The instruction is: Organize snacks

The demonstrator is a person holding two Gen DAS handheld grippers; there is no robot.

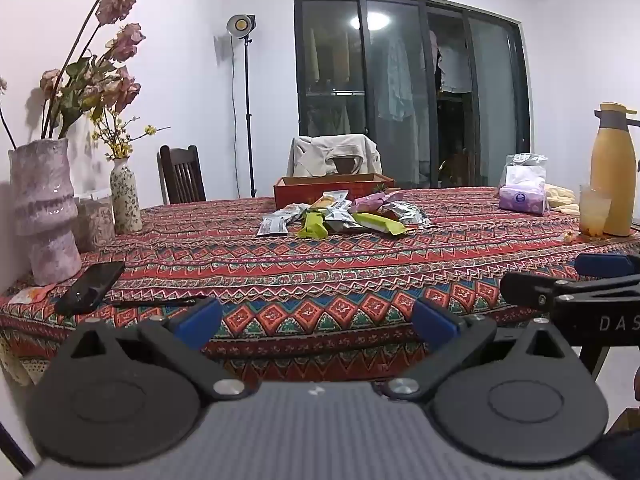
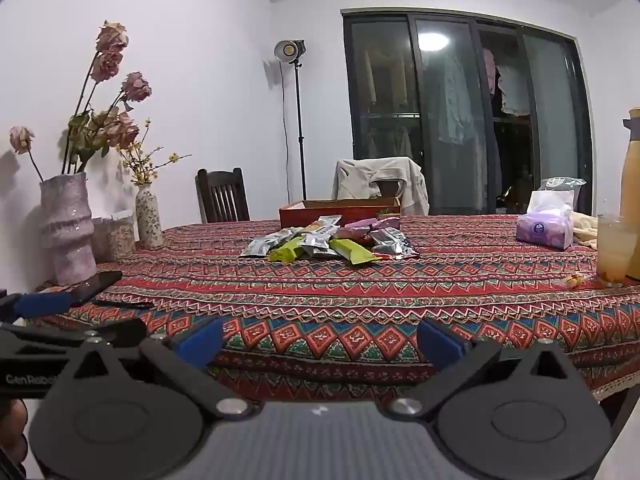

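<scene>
A heap of snack packets [image 1: 344, 216] [image 2: 328, 242] in silver, green and pink wrappers lies mid-table on the patterned cloth. Behind it stands a low red-brown box [image 1: 334, 188] [image 2: 340, 208]. My left gripper [image 1: 316, 320] hovers at the table's near edge, open, with nothing between its blue pads. My right gripper [image 2: 320, 344] is also open and empty at the near edge. In the left wrist view the right gripper's fingers [image 1: 600, 268] show at the right. In the right wrist view the left gripper's fingers [image 2: 44, 304] show at the left. The snacks lie far ahead of both.
A large pink vase [image 1: 44, 208] [image 2: 68, 228], a small vase [image 1: 126, 196] [image 2: 149, 216] and a black phone [image 1: 90, 286] [image 2: 94, 286] stand at the left. A tissue pack [image 1: 524, 194] [image 2: 546, 224], a glass [image 1: 595, 214] [image 2: 614, 250] and a yellow flask [image 1: 614, 168] sit at the right. Chairs stand behind.
</scene>
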